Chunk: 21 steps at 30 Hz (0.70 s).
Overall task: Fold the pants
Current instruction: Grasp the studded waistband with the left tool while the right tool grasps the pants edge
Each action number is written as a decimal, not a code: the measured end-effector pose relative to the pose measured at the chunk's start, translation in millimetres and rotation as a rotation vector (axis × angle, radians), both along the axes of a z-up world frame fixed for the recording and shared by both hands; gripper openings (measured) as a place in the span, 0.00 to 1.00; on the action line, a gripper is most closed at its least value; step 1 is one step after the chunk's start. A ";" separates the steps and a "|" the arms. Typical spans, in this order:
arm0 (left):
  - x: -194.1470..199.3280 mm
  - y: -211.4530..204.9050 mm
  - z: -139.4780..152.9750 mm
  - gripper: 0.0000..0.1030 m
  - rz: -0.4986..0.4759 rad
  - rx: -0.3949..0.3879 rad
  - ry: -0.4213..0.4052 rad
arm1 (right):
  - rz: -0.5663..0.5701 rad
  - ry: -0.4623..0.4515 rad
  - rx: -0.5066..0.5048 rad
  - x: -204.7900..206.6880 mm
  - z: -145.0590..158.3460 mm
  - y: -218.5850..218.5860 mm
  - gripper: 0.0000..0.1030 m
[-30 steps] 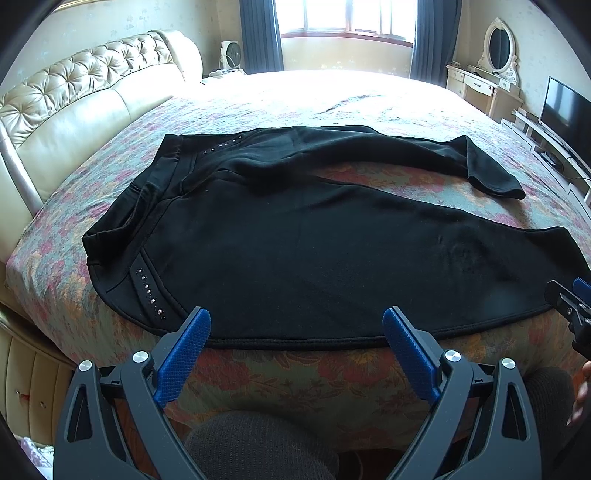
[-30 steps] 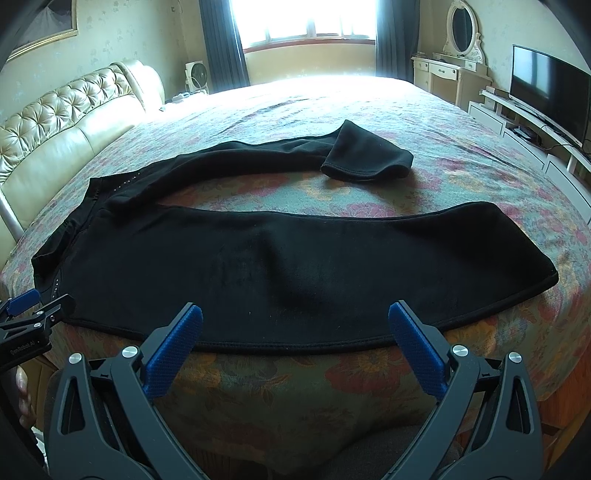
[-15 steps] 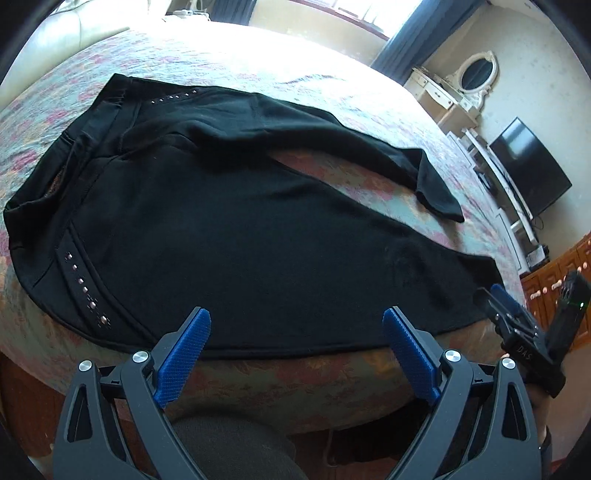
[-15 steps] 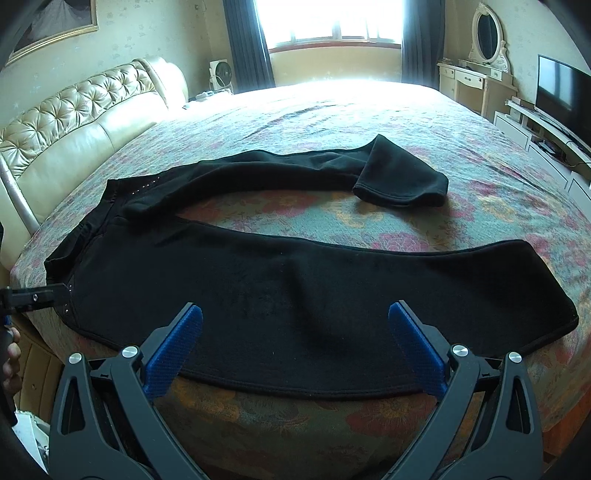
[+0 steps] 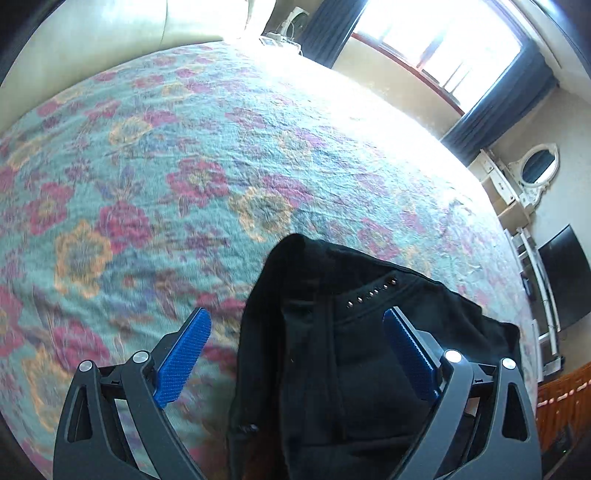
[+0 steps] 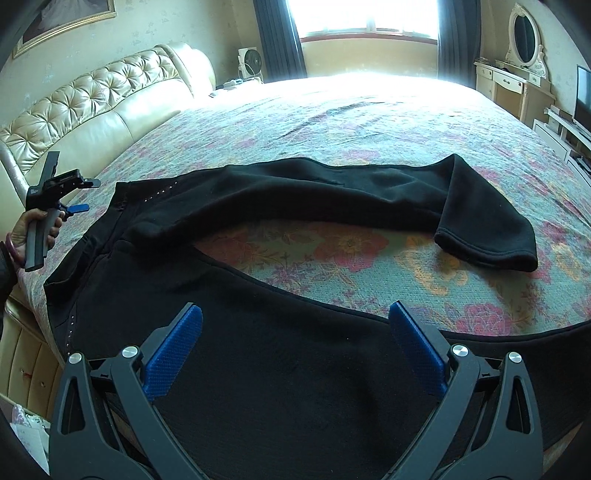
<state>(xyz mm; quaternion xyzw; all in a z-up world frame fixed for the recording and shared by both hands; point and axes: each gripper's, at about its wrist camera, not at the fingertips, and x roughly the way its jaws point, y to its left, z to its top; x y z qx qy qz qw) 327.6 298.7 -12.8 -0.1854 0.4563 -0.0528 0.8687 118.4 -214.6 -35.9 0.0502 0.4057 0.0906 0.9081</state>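
Black pants (image 6: 280, 354) lie spread on the floral bedspread (image 6: 351, 122), waist to the left. The far leg curves right and ends in a cuff (image 6: 487, 243). My right gripper (image 6: 295, 354) is open just above the near leg, with cloth below both blue pads. My left gripper (image 6: 88, 195), held in a hand, hovers at the waist end by the bed's left edge. In the left wrist view the left gripper (image 5: 295, 354) is open, and the studded waistband corner (image 5: 369, 295) lies between its fingers. I cannot tell whether the pads touch the cloth.
A cream tufted headboard (image 6: 92, 107) runs along the left. A fan (image 6: 251, 62) and the window (image 6: 369, 18) are at the far end. A dresser with a mirror (image 6: 517, 74) and a TV (image 6: 583, 99) stand on the right. Bare bedspread stretches beyond the pants.
My left gripper swung left to the waist end, so the waistband corner now fills its view. My right gripper moved forward over the near leg. Both stay open.
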 end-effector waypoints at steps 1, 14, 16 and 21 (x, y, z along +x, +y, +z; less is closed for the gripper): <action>12.3 -2.2 -6.2 0.91 -0.029 0.014 0.009 | 0.006 0.015 0.003 4.2 -4.4 2.3 0.98; 78.6 -33.5 -71.6 0.91 -0.249 0.058 0.176 | 0.075 0.034 0.018 31.7 -8.0 9.4 0.98; 77.1 -36.2 -73.6 0.91 -0.266 0.089 0.168 | 0.088 0.029 0.022 38.7 -4.6 12.5 0.98; 77.6 -48.6 -68.1 0.94 -0.297 0.201 0.158 | 0.188 0.006 0.030 69.9 7.2 20.8 0.98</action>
